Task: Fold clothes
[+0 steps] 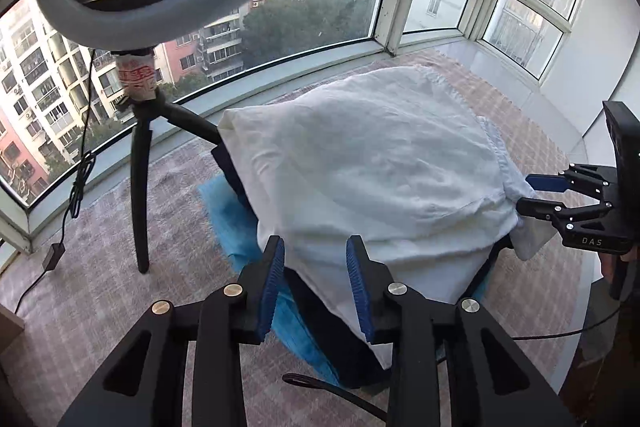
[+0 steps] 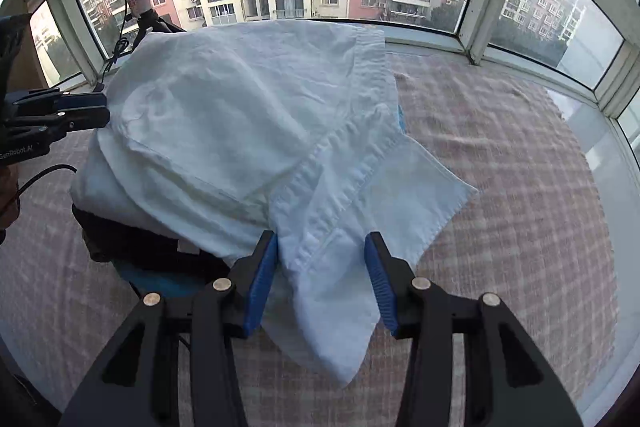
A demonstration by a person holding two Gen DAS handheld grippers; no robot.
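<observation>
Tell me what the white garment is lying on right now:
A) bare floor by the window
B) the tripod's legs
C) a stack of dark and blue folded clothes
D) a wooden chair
C: in the left wrist view the white garment is draped over a dark garment and a blue garment stacked beneath it on the checked cloth.

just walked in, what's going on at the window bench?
A person is folding laundry with a handheld gripper in each hand. A white garment lies on top of a stack of folded dark clothes and a blue piece on a checked cloth by the window. The left gripper and the right gripper each have an edge of the white fabric between their jaws, at opposite sides. A ring light on a tripod stands beside the stack.
</observation>
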